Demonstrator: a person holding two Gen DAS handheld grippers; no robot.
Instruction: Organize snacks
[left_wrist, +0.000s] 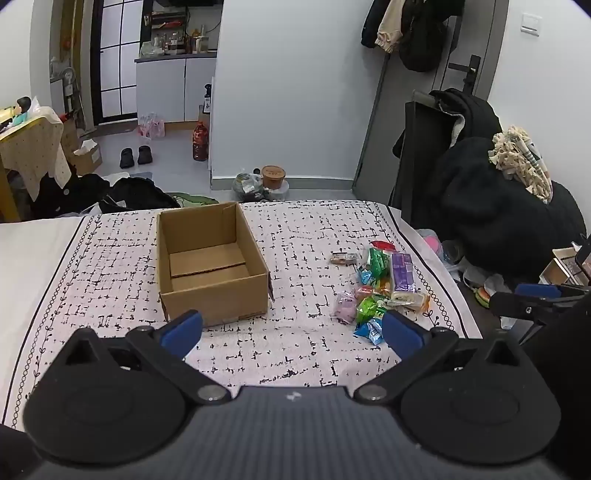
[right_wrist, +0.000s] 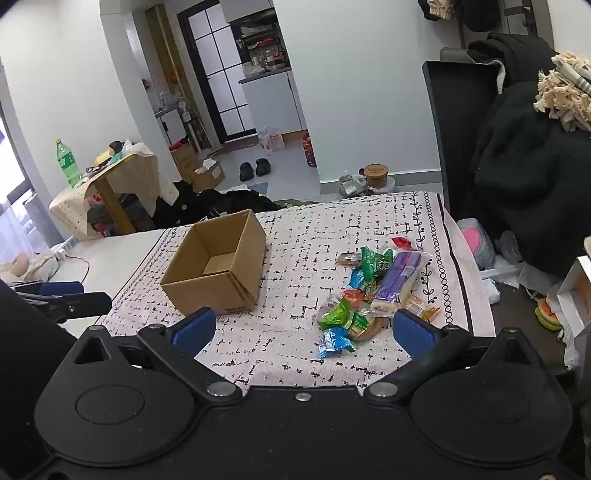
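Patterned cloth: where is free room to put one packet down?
Free: the strip of patterned cloth between the cardboard box and the snack pile, and the near strip before both open tongs. Crowded: the pile near the cloth's right border.

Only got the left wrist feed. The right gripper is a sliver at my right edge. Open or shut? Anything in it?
Observer: The right gripper is open, its blue pads wide apart with nothing between them.
Operator: What's ahead of it?
Observer: The snack pile lies just ahead, toward its right finger. The cardboard box is ahead toward its left finger.
Operator: Anything off my left edge?
Observer: A green bottle stands upright on the cloth-covered side table.
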